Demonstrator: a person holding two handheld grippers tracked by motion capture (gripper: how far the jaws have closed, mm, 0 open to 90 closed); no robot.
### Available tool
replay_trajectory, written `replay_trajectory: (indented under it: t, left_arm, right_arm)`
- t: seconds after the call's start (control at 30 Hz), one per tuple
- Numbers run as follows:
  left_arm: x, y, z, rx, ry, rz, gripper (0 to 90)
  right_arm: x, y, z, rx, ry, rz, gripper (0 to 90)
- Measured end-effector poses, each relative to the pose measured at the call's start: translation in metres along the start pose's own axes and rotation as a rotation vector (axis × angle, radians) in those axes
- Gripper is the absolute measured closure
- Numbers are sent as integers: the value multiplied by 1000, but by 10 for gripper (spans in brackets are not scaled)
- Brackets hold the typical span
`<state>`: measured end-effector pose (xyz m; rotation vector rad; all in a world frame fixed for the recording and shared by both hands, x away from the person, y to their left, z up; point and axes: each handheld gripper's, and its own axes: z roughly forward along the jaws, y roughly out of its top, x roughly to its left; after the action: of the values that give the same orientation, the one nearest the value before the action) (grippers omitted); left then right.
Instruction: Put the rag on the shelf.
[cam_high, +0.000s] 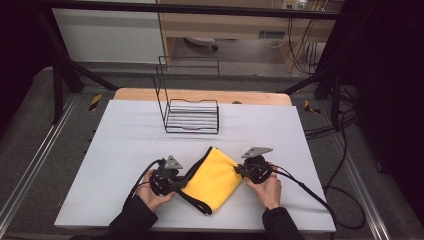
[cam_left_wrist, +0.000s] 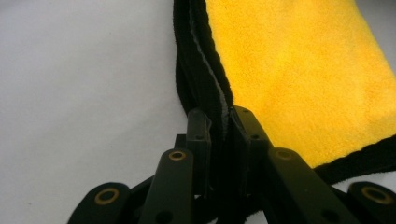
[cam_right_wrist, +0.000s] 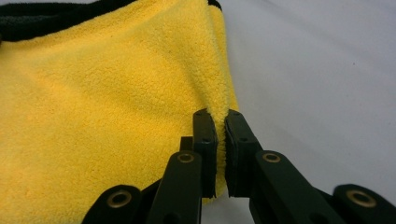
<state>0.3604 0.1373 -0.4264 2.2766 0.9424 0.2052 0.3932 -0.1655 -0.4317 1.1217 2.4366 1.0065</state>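
Near the desk's (cam_high: 125, 130) front edge, the left gripper (cam_high: 184, 184) and right gripper (cam_high: 239, 171) each pinched opposite edges of the cloth (cam_high: 212, 181).

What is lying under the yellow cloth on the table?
The yellow cloth lies folded on the white table; its black-edged lower layers show beneath. The left gripper and right gripper pinch opposite edges. Anything between the folds is covered.

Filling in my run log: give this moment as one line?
left gripper: shut on yellow cloth black edge | right gripper: shut on its opposite side | wire rack: behind
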Motion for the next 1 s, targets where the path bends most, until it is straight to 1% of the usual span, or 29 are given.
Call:
replay_trajectory:
  t: [0.07, 0.13, 0.17, 0.23, 0.27, 0.3, 0.37, 0.43, 0.47, 0.5, 0.53, 0.57, 0.6, 0.63, 0.67, 0.7, 0.73, 0.8, 0.87, 0.9, 0.97, 1.0]
  left_arm:
    - [0, -1, 3, -14, 5, 4, 775]
    - [2, 1, 7, -22, -6, 1, 766]
    - [4, 4, 9, -21, -5, 2, 762]
    - [7, 9, 13, -13, -12, 2, 754]
    - [8, 11, 15, -15, -18, -4, 746]
    - [10, 13, 15, -12, -20, 4, 731]
    - [14, 19, 15, -18, -8, 27, 675]
    - [18, 26, 13, -42, 23, 43, 576]
    - [22, 30, 14, -52, 23, 51, 538]
    - [24, 34, 15, -57, 14, 41, 499]
    - [26, 35, 17, -50, 4, 37, 452]
    - [27, 37, 20, -36, 0, 43, 432]
    - [27, 38, 25, -17, -1, 53, 432]
    - [27, 38, 28, -5, -10, 61, 424]
    - [27, 37, 31, 12, -24, 67, 420]
    - [26, 36, 36, 28, -32, 74, 419]
    - [25, 36, 37, 28, -41, 78, 421]
    - [22, 36, 40, 29, -81, 81, 465]
    - [20, 35, 42, 30, -96, 80, 524]
    - [21, 35, 42, 32, -97, 79, 527]
    - [22, 35, 42, 35, -117, 68, 540]
    - [23, 35, 43, 37, -119, 66, 545]
  right_arm:
    - [-1, 3, -3, 14, 17, 2, 850]
    - [-3, 3, -8, 50, 22, 19, 845]
    - [-3, 2, -11, 71, 16, 29, 844]
    - [-4, 0, -14, 86, 16, 46, 838]
    - [-4, -2, -14, 96, 7, 52, 834]
    - [-4, -4, -13, 115, -3, 46, 829]
    - [-2, -6, -12, 131, -19, 36, 812]
    - [-2, -7, -13, 118, -25, 35, 778]
    - [-2, -8, -15, 107, -30, 42, 764]
    - [-4, -11, -17, 83, -23, 58, 744]
    - [-6, -14, -19, 68, -25, 80, 727]
    - [-7, -16, -21, 58, -31, 92, 703]
    - [-8, -19, -24, 35, -38, 96, 666]
    - [-9, -23, -28, 8, -36, 118, 640]
    - [-10, -25, -30, -3, -36, 122, 629]
    - [-9, -28, -33, -18, -40, 129, 598]
    - [-8, -32, -34, -29, -33, 145, 579]
    - [-6, -36, -33, -38, -34, 158, 559]
    - [-5, -38, -29, -29, -37, 155, 571]
    - [-6, -37, -26, -24, -36, 154, 589]
    - [-6, -37, -21, -4, -23, 169, 634]
    - [-7, -37, -18, 2, -18, 175, 659]
